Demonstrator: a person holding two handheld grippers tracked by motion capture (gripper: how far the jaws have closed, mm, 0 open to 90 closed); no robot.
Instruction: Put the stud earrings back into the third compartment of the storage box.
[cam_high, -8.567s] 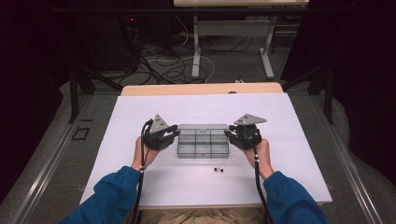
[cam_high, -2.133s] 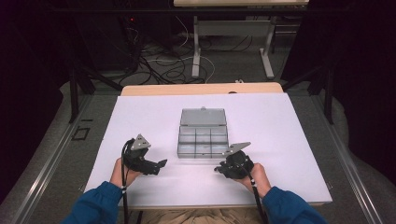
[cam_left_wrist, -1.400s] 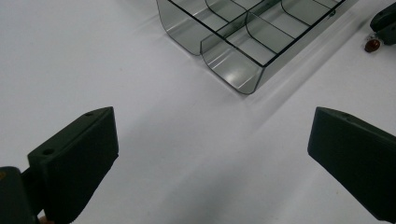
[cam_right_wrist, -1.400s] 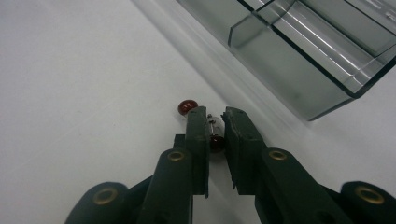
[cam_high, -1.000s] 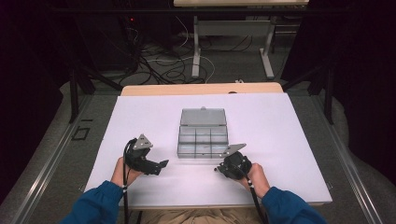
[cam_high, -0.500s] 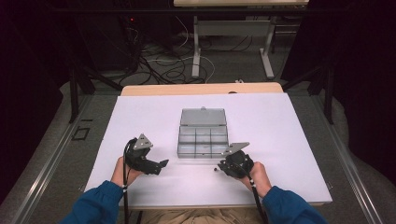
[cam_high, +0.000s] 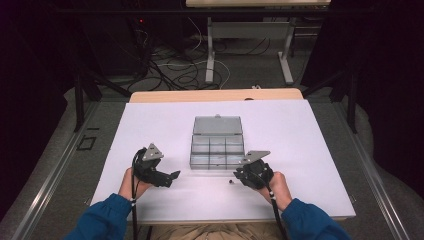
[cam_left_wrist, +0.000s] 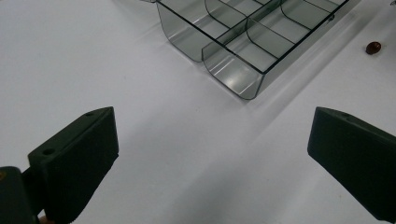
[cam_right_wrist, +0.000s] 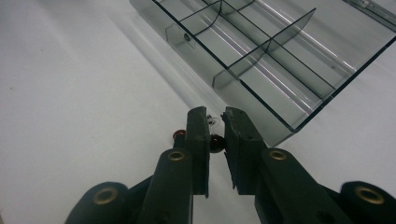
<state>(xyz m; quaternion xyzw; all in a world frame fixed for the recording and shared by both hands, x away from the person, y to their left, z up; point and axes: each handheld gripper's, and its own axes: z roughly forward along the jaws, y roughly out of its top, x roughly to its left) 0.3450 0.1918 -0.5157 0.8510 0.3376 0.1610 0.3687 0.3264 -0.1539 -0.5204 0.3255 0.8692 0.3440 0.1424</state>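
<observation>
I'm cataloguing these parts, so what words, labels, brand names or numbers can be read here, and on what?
None: no readable text on the clear compartment box, the white table top, the small dark beads, the left gripper or the right gripper.

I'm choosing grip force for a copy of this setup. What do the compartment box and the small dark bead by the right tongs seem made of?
The compartment box looks like clear, smoke-tinted hard plastic: see-through walls with glossy streaks. The bead between the right tongs is dark red-brown and shiny, perhaps glass or plastic; too small to settle.
</observation>
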